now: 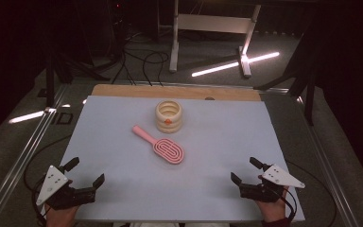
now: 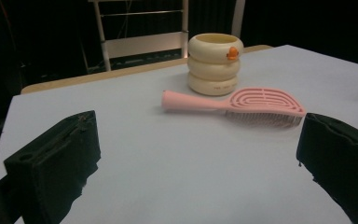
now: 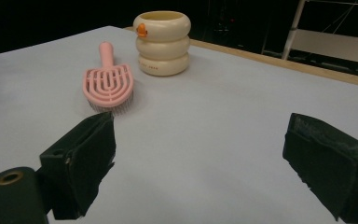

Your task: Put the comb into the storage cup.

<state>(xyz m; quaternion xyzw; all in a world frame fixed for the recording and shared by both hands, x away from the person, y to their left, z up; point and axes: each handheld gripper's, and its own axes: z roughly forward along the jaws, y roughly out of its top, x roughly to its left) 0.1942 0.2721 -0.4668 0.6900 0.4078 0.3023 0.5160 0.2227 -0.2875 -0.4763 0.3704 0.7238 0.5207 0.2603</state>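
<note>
Pink plastic hairbrush [image 1: 159, 146] lying mid-counter, just before a cream ribbed ring-stacked cup [image 1: 168, 116]. Left gripper [image 1: 86, 175] and right gripper [image 1: 246, 171], near the front corners, jaws open, empty.

Dim all round, with blackness beyond the tabletop [image 1: 123, 189] edges. Lit evenly from above, leaving the pale surface readable. Bright glare in strips on the floor [image 1: 236, 64] past the far edge. Soft, short shadows under the pink brush [image 2: 261, 100]. Slightly soft and grainy throughout; blurred on the near black jaws.
</note>
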